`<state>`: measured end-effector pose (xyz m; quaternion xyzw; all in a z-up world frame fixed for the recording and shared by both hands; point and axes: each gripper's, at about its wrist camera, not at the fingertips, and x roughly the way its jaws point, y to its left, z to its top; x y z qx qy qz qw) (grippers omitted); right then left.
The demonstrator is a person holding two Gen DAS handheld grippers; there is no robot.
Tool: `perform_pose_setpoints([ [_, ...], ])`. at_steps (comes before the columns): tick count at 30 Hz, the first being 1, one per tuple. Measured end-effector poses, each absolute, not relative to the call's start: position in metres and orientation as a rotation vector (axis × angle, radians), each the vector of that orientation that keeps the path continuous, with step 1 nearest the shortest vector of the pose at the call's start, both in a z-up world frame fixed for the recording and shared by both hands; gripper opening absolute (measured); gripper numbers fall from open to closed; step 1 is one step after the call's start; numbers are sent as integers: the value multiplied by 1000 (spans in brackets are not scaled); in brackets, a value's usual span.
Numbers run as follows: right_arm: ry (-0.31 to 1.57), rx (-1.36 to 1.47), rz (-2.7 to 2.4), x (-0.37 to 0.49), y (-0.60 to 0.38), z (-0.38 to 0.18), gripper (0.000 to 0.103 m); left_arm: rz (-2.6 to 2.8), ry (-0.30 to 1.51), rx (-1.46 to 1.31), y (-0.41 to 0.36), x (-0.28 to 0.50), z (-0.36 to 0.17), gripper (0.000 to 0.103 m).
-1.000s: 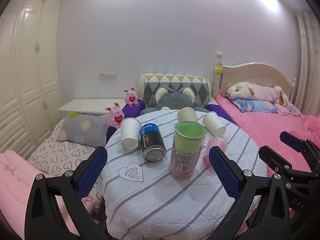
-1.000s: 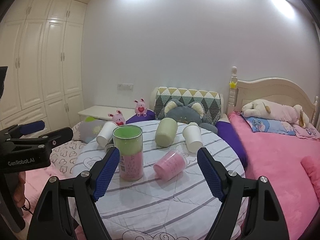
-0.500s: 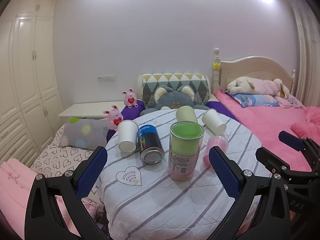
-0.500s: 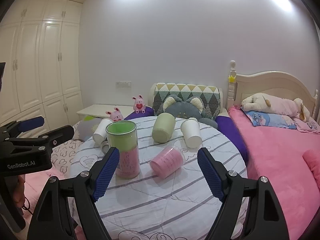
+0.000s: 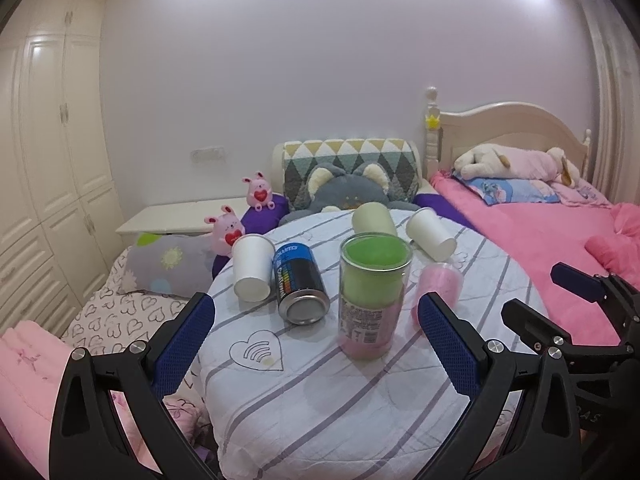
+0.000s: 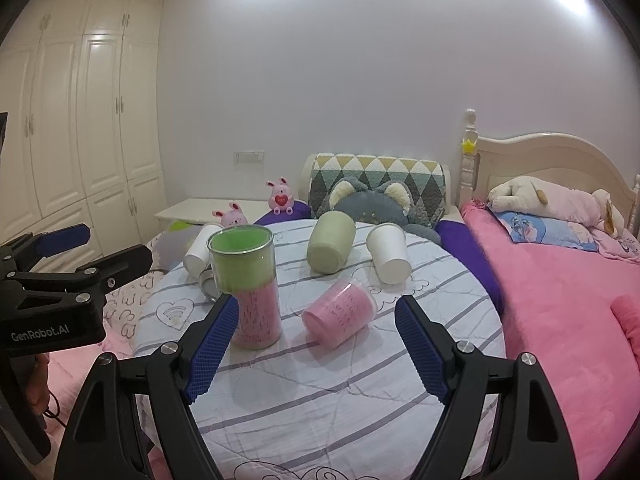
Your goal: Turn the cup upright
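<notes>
Both grippers have eased a little closer to the table over the last second, so the cups sit slightly larger and lower in view; nothing on the cloth has shifted and no cup has been touched. Left gripper (image 5: 316, 330) is spread wide and empty, hovering at the near edge with the tall green-and-pink tube (image 5: 374, 296) standing between its fingers' line of sight. Right gripper (image 6: 316, 344) is also spread and empty, lined up on the pink cup (image 6: 339, 314), which lies on its side near the middle of the table (image 6: 360, 412), mouth facing near-left, just right of the tube and apart from it. Progress: zero flips done as far as I can see. Also on their sides: green cup (image 6: 331, 242) at the far middle, white cup (image 6: 389, 254) far right, second white cup (image 5: 253, 267) far left, touching or just beside the blue can (image 5: 300, 289), which lies down too. Only the tube is upright. My read is that the pink cup is the first target, since the right jaws already bracket it; left to do is close in, pinch it across the wall, rotate it mouth-up and set it down clear of the tube. Watch for it rolling on the soft cloth
</notes>
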<state>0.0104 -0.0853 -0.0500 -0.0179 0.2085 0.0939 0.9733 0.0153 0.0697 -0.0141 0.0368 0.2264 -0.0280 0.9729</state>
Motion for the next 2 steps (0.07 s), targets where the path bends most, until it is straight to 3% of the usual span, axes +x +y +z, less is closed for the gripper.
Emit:
perform_pose_setpoints([
  [2,432,-36,195,14,-84,-53,82,-40,470,75,72,21,-17,103],
])
